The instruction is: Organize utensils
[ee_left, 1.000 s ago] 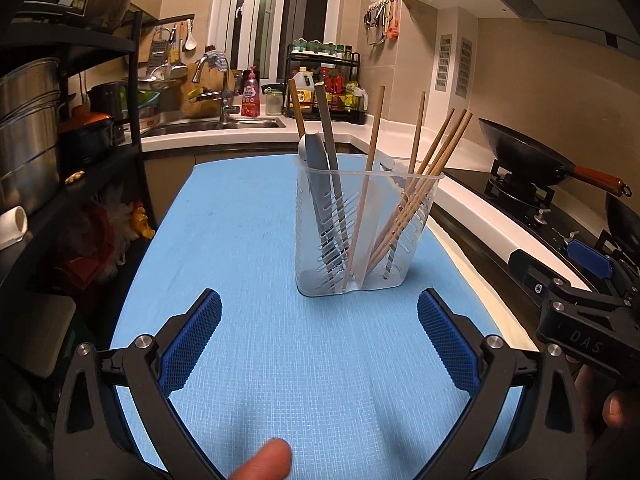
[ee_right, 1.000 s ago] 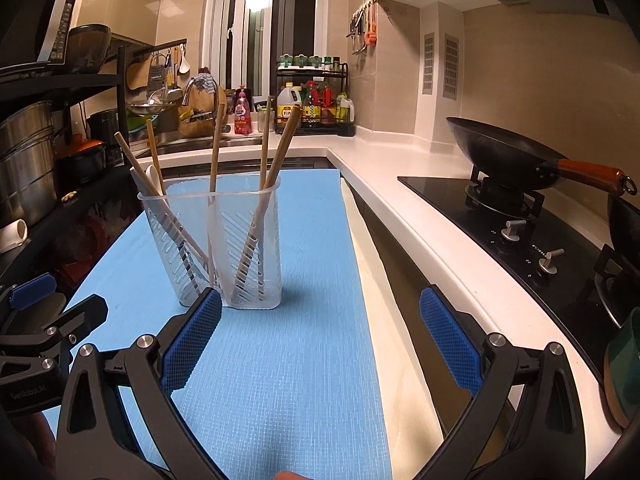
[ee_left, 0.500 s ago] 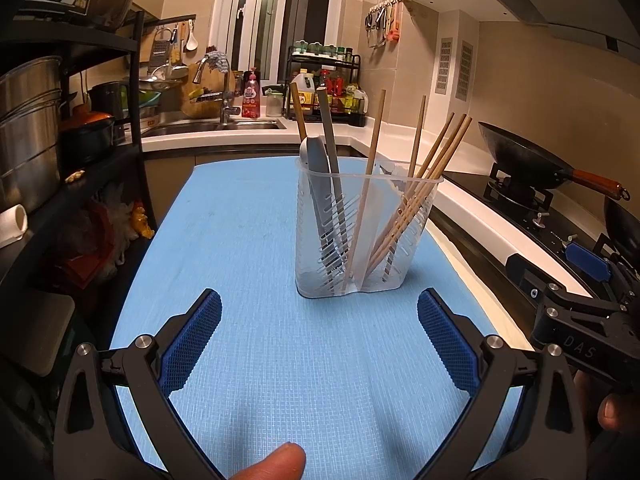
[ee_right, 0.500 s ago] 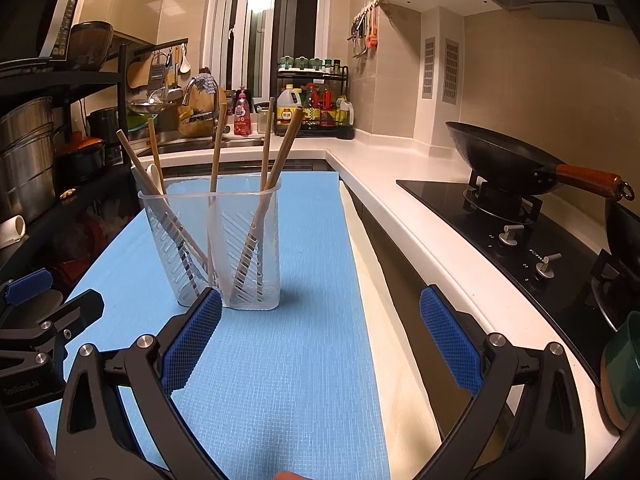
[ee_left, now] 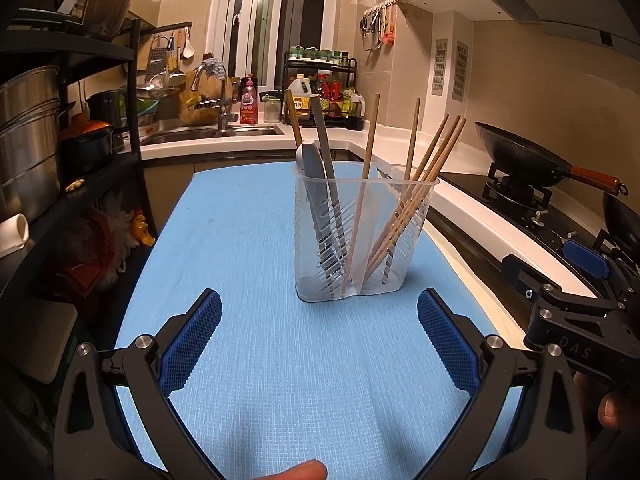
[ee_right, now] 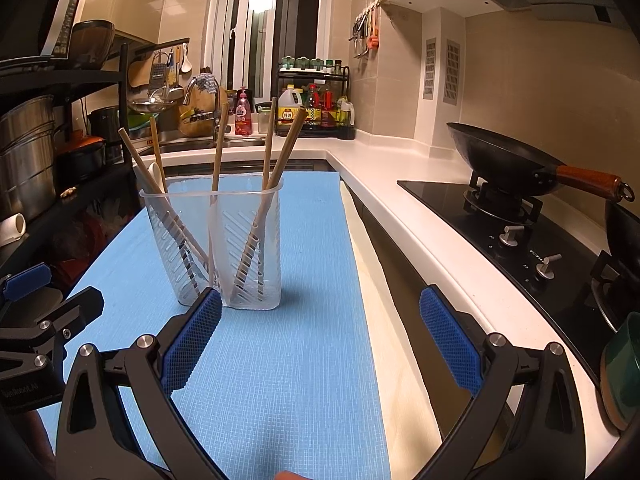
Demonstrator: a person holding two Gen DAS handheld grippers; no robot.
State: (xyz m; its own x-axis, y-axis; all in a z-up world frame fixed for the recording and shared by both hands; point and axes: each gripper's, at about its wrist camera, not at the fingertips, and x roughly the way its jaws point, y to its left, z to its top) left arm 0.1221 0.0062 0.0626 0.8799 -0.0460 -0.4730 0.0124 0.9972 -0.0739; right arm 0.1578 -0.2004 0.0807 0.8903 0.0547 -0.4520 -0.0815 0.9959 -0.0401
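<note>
A clear plastic utensil holder (ee_left: 362, 236) stands upright on the blue mat (ee_left: 256, 240). It holds several wooden chopsticks (ee_left: 416, 192) and a grey spoon (ee_left: 314, 184). My left gripper (ee_left: 320, 340) is open and empty, a short way in front of the holder. The holder also shows in the right wrist view (ee_right: 216, 240), left of center, with chopsticks (ee_right: 276, 176) leaning in it. My right gripper (ee_right: 320, 340) is open and empty, in front of and to the right of the holder. Each gripper's body shows at the edge of the other's view.
A black shelf rack with steel pots (ee_left: 28, 132) stands along the left. A white counter with a stove and black wok (ee_right: 508, 160) runs along the right. A sink (ee_left: 208, 132) and a bottle rack (ee_left: 320, 96) are at the back. A green bowl (ee_right: 624, 364) sits at the near right.
Both grippers stay open and almost still. The views shift only slightly; the holder and utensils have not moved.
</note>
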